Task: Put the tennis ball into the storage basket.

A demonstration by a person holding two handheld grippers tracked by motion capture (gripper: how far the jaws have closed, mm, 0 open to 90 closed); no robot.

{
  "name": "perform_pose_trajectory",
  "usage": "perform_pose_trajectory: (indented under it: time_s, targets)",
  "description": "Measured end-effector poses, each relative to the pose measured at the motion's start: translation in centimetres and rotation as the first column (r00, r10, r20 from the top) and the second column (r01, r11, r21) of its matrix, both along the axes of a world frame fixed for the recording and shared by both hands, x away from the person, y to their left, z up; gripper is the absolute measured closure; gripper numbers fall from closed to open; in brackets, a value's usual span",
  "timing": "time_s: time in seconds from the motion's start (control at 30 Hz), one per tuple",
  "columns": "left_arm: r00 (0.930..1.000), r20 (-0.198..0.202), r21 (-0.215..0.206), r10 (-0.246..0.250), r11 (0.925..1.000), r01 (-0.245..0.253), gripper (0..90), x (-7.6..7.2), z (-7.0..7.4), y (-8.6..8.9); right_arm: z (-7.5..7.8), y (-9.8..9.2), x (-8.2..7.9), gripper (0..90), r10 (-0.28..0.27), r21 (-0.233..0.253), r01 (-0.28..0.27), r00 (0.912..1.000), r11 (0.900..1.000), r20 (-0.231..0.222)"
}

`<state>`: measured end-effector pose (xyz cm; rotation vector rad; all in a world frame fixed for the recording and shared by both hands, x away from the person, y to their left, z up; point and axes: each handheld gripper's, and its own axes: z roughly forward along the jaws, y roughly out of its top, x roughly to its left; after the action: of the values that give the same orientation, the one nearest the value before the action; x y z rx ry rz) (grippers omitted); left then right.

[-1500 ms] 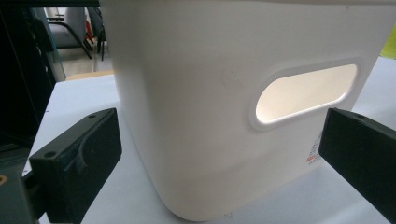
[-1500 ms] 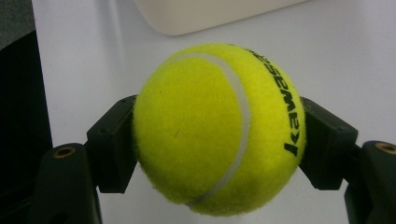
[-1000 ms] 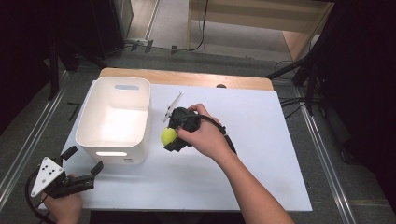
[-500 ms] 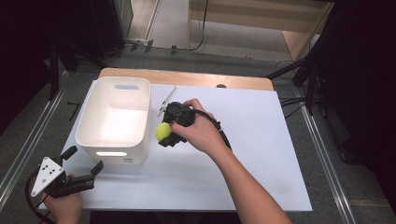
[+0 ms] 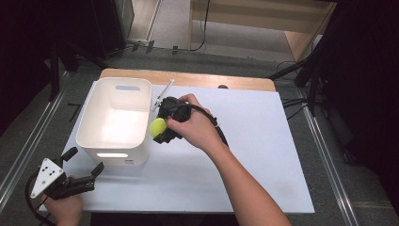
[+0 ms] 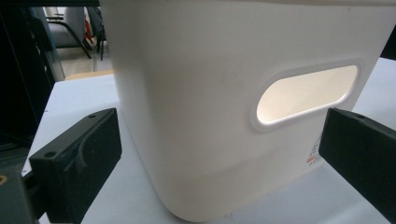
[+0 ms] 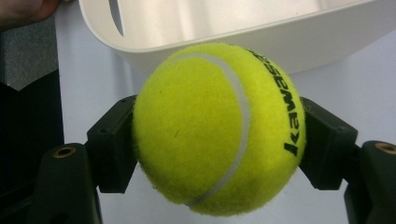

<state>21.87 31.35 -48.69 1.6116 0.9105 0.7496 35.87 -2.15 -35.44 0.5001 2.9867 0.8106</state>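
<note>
A yellow-green tennis ball (image 5: 157, 127) (image 7: 219, 128) is clamped between the jaws of my right gripper (image 5: 160, 128) (image 7: 219, 140), held in the air just beside the right wall of a white plastic bin (image 5: 115, 122) (image 7: 233, 28). The bin's inside looks empty. My left gripper (image 5: 82, 167) (image 6: 219, 163) rests at the table's front left corner, open, its jaws spread wide in front of the bin's near wall (image 6: 210, 116) with the handle slot (image 6: 306, 93). Nothing lies between the left jaws.
The white tabletop (image 5: 254, 155) stretches to the right of the bin. A thin white stick-like object (image 5: 162, 94) lies behind the right gripper near the bin's far corner. Dark floor and metal rails border the table.
My right gripper with the ball has shifted left, closer to the bin's rim. The left gripper has stayed in place.
</note>
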Motion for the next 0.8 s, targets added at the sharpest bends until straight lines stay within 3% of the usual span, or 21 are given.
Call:
perform_pose_trajectory:
  time_s: [0.8]
  targets:
    - [1.0, 0.0, -0.012, 0.006, 0.9999, -0.006, 0.0, 0.0, 0.0, 0.1, 2.8, 1.6, 0.4, 23.8, 0.031, 0.004, -0.031, 0.9993, 0.999, 0.021]
